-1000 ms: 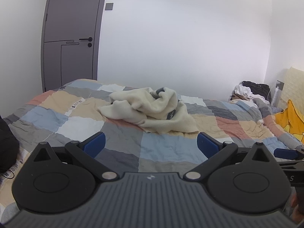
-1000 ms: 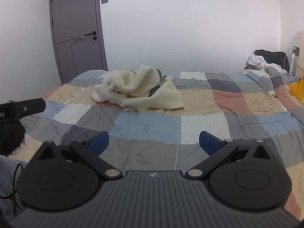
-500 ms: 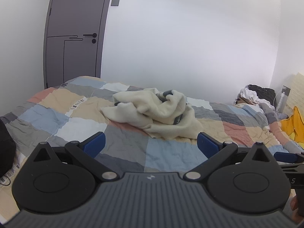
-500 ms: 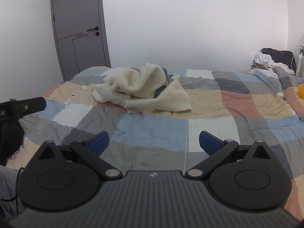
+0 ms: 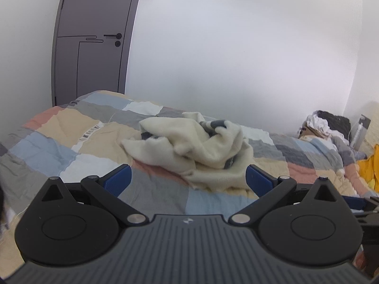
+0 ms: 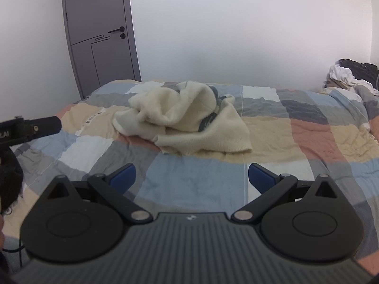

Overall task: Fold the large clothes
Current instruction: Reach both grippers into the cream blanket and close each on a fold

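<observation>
The left gripper [image 5: 187,178] and right gripper [image 6: 190,176] are both held level and pointing forward, side by side, each with its blue-padded jaws spread wide and holding nothing, the left one's tip showing at the right view's left edge.

The cream sweater [image 5: 194,151] lies bunched on the patchwork quilt [image 6: 296,137], so its sleeves, neckline and front are folded out of sight; only scraps of a grey pattern show among the folds. In the left wrist view the left gripper's [image 5: 187,177] body covers the quilt's near part, and the sweater's lower hem dips behind the blue pad at 3 o'clock. A yellow item [image 5: 369,168] at 3 o'clock is cut by the frame edge. The clothes heap [image 6: 350,73] at 2 o'clock in the right wrist view is cropped and too small to sort. The right gripper [image 6: 190,176] hides the quilt's near edge.
</observation>
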The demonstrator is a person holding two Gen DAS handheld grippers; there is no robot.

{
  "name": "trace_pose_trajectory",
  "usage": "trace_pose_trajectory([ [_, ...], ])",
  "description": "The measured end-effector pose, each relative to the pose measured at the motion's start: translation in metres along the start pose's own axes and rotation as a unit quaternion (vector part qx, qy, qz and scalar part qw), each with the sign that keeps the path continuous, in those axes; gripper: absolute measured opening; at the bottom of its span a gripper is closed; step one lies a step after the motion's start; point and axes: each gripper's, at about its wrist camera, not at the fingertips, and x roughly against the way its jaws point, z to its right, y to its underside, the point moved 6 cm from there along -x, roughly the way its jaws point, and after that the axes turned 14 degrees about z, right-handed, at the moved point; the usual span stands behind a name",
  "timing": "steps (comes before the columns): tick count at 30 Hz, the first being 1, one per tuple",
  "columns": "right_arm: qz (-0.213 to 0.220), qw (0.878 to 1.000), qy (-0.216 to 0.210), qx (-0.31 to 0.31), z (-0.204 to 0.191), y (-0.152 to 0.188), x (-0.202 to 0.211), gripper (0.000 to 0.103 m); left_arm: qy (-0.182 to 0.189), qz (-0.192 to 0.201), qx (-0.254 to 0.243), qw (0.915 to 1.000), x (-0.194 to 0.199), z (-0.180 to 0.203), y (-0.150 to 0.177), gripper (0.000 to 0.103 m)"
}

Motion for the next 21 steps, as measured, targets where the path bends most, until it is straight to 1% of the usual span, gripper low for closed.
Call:
trace_pose_trajectory([
  [3, 0.008, 1.0, -0.02, -0.003, -0.003, -0.006, -0.028, 0.103, -0.01, 0.003, 0.009, 0.9999, -0.039, -0.009, -0.005, 0.103],
  [7, 0.023, 0.999, -0.022, -0.002, -0.001, -0.017, -0.073, 0.103, -0.015, -0.002, 0.015, 0.9998, -0.098, -0.026, -0.005, 0.103],
  [9, 0.036, 0.999, -0.032, 0.0, -0.001, -0.024, -0.1, 0.103, -0.025, -0.006, 0.008, 0.9996, -0.131, -0.036, 0.0, 0.103],
  [11, 0.036, 0.998, -0.042, -0.001, -0.002, -0.025, -0.131, 0.103, -0.031, -0.012, -0.007, 0.9994, -0.166, -0.044, 0.007, 0.103],
  [13, 0.032, 0.998, -0.048, 0.008, -0.004, -0.022, -0.162, 0.103, -0.034, -0.023, -0.01, 0.9991, -0.202, -0.054, 0.018, 0.103],
  [14, 0.029, 0.998, -0.052, 0.018, -0.006, -0.018, -0.177, 0.102, -0.034, -0.034, -0.002, 0.9988, -0.218, -0.059, 0.025, 0.102],
  [15, 0.024, 0.998, -0.056, 0.024, -0.008, -0.014, -0.193, 0.098, -0.033, -0.038, 0.011, 0.9987, -0.231, -0.066, 0.033, 0.102],
  [17, 0.014, 0.997, -0.072, 0.031, -0.014, -0.006, -0.222, 0.096, -0.032, -0.039, 0.038, 0.998, -0.251, -0.079, 0.052, 0.102],
  [19, 0.011, 0.995, -0.09, 0.033, -0.024, 0.002, -0.24, 0.095, -0.032, -0.055, 0.053, 0.9966, -0.273, -0.09, 0.074, 0.102],
  [21, 0.017, 0.993, -0.104, 0.047, -0.035, 0.011, -0.254, 0.089, -0.024, -0.066, 0.063, 0.9955, -0.292, -0.097, 0.09, 0.097],
])
